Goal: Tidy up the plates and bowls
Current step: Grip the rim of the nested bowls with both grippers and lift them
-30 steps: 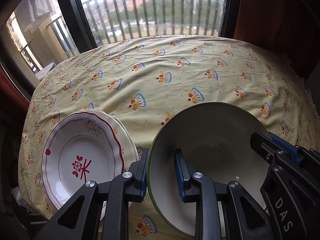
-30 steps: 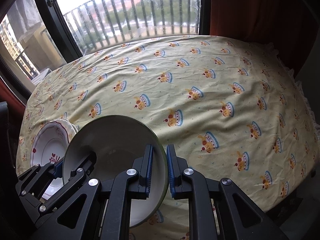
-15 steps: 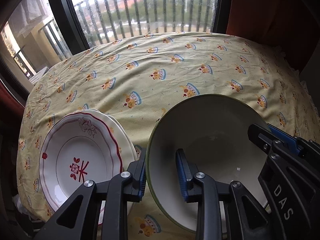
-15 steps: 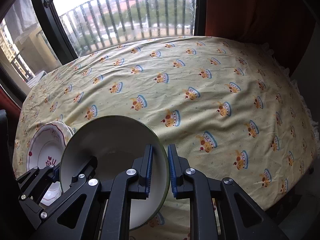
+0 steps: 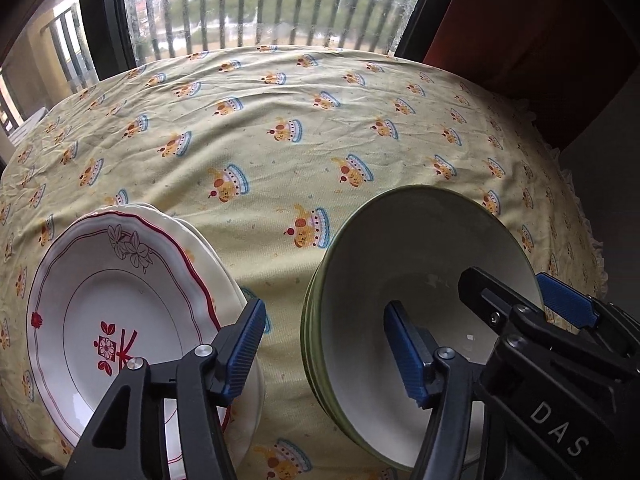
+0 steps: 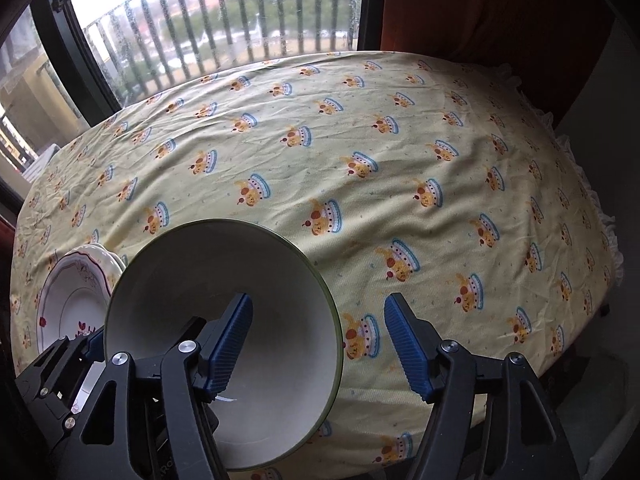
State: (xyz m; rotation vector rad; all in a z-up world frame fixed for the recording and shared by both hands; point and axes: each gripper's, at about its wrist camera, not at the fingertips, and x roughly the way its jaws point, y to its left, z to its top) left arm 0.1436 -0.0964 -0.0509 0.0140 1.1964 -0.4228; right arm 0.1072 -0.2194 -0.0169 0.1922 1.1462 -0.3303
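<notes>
Release step: left claw [image 5: 324, 350] and right claw [image 6: 318, 340] opening, pads clear of green bowl [image 5: 424, 264] rim, nested on stack. Next: back out without snagging rim; plates [image 5: 120, 312] beside.

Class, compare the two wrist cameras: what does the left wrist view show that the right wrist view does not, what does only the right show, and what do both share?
Only the left wrist view shows the stacked green outer rims under the top bowl, the red flower mark in the patterned plate, and the pale plates stacked beneath it. Only the right wrist view shows the cloth's frilled edge running far down the table's side. Both show the yellow tablecloth, the balcony railing, the bowl and the plate stack. In both, the left gripper and right gripper straddle the bowl's rim, jaws opening, pads clear of it.
</notes>
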